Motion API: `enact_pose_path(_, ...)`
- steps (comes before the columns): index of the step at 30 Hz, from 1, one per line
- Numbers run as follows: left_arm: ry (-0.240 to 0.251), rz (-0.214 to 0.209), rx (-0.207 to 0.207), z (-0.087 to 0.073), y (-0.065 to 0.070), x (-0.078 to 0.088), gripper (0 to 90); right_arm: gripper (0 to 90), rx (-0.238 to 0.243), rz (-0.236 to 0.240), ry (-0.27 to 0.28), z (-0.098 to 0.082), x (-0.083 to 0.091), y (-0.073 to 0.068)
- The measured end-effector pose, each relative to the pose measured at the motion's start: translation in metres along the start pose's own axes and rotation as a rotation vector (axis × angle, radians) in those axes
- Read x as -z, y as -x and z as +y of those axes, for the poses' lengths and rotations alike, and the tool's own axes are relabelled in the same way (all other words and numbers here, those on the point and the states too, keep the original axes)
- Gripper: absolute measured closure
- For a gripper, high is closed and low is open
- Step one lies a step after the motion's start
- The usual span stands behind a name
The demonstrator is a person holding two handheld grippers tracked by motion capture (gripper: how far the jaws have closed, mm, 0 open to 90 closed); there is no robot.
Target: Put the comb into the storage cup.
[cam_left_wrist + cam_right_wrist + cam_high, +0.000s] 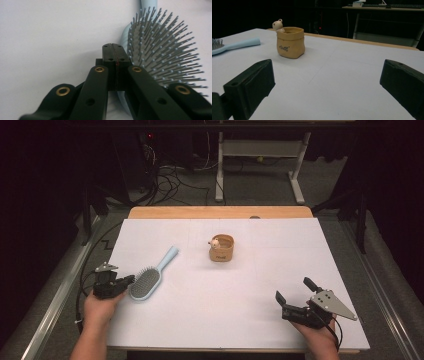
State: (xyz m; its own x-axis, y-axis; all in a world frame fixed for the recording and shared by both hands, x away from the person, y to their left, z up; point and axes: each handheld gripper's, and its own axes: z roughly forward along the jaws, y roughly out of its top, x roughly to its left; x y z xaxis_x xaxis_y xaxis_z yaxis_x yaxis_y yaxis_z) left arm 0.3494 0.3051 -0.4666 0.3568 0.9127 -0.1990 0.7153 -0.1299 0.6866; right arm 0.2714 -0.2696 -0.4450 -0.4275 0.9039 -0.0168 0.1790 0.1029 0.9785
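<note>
nearest the camera in the high view, two forearms come in from the bottom edge, each hand holding its tongs over the white table [235, 290]. the left tongs [131, 279] sit at the near left, clenched tight with nothing between the jaws, their tips just beside or touching the bristled head of the hairbrush [150, 278]; i cannot tell which from above, though the left gripper view has the closed tips [114, 48] right against the rim of the brush head [162, 55]. the hairbrush lies bristles up, its pale blue handle pointing far and to the right. the right tongs [295, 294] rest at the near right, released and spread wide, holding nothing, aimed toward the small tan pot [290, 42] with a bear figure on its rim, which stands well apart near the table's middle. the likely risk, as i judge it, is that closed tips only nudge the brush and slide or spin it on the smooth surface, toward the left edge which lies near; the jaws would need to part before any grasp, and bristles give a poor hold. there is broad bare surface between brush and pot and across the right half, so moves toward the middle have plenty of room, while the near and left edges leave little margin.
</note>
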Motion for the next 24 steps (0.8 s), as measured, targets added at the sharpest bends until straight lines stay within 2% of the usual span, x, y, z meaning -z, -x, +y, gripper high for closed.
enact_pose_path(5, 0.008, 0.004, -0.007, 0.0, 0.001, 0.0, 90.0, 0.1, 0.004, 0.002, -0.002, 0.0, -0.001, -0.002)
enact_pose_path(10, 0.045, 0.028, 0.0, -0.001, -0.002, 0.006, 90.0, 0.1, 0.005, 0.004, -0.006, -0.001, -0.002, -0.003)
enact_pose_path(13, 0.115, 0.033, -0.019, -0.002, 0.002, 0.017, 90.0, 0.2, 0.003, 0.005, -0.009, -0.001, -0.003, -0.003)
enact_pose_path(16, 0.175, 0.031, -0.063, -0.003, 0.011, 0.025, 90.0, 0.1, 0.004, 0.008, -0.01, -0.001, -0.004, -0.003)
enact_pose_path(17, 0.175, 0.031, -0.063, -0.003, 0.011, 0.025, 90.0, 0.1, 0.004, 0.008, -0.01, -0.001, -0.004, -0.003)
enact_pose_path(18, 0.201, 0.026, -0.084, -0.004, 0.016, 0.029, 90.0, 0.1, 0.007, 0.008, -0.008, -0.001, -0.004, -0.003)
enact_pose_path(21, 0.258, 0.006, -0.112, -0.006, 0.027, 0.035, 89.4, 0.1, 0.001, 0.005, -0.005, -0.001, -0.003, -0.003)
enact_pose_path(22, 0.308, -0.022, -0.129, -0.009, 0.035, 0.04, 88.2, 0.1, -0.003, 0.004, -0.003, 0.0, -0.002, -0.002)
enact_pose_path(24, 0.32, -0.027, -0.14, -0.011, 0.039, 0.041, 87.3, 0.1, -0.004, 0.004, -0.002, 0.0, -0.002, -0.002)
